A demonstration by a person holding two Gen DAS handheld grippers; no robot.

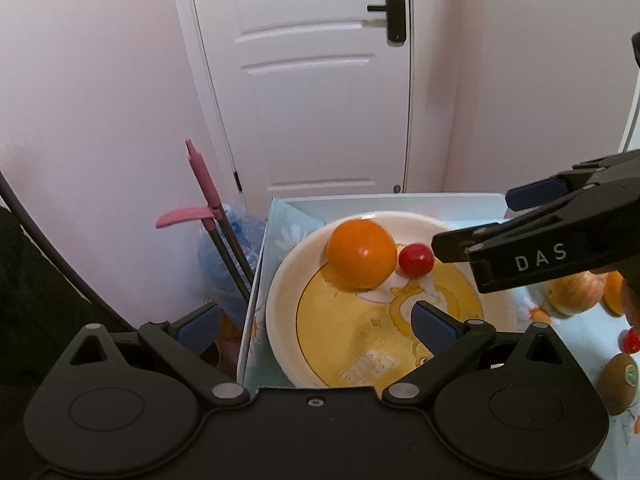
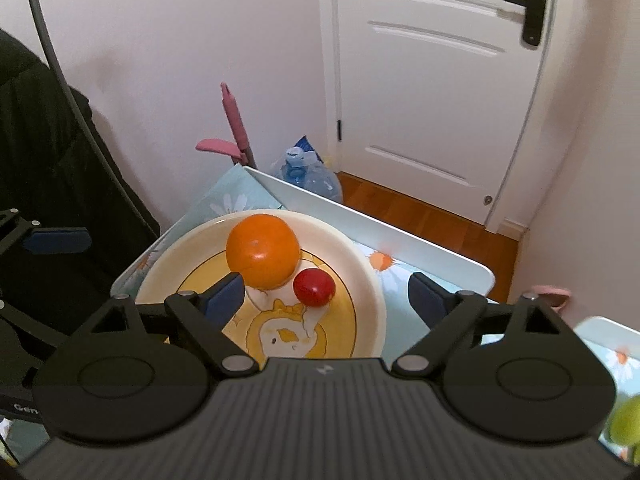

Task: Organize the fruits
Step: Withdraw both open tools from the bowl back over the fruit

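Both grippers tilt down over the plate (image 2: pixel 372 280), the left gripper (image 1: pixel 316 320) and right gripper (image 2: pixel 326 292) with jaws wide and empty. Their bodies hide the plate's near rim. The kiwi (image 1: pixel 618 384) is cut off.

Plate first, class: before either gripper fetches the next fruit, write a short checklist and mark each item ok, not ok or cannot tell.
1. Right gripper open, nothing between its pads: ok.
2. Left gripper open and empty: ok.
3. Orange resting in the plate: ok.
4. Small red fruit in the plate beside the orange: ok.
5. Free space left in the plate: ok.
6. Fruit remaining on the table, such as the kiwi: ok; how many remain: cannot tell.
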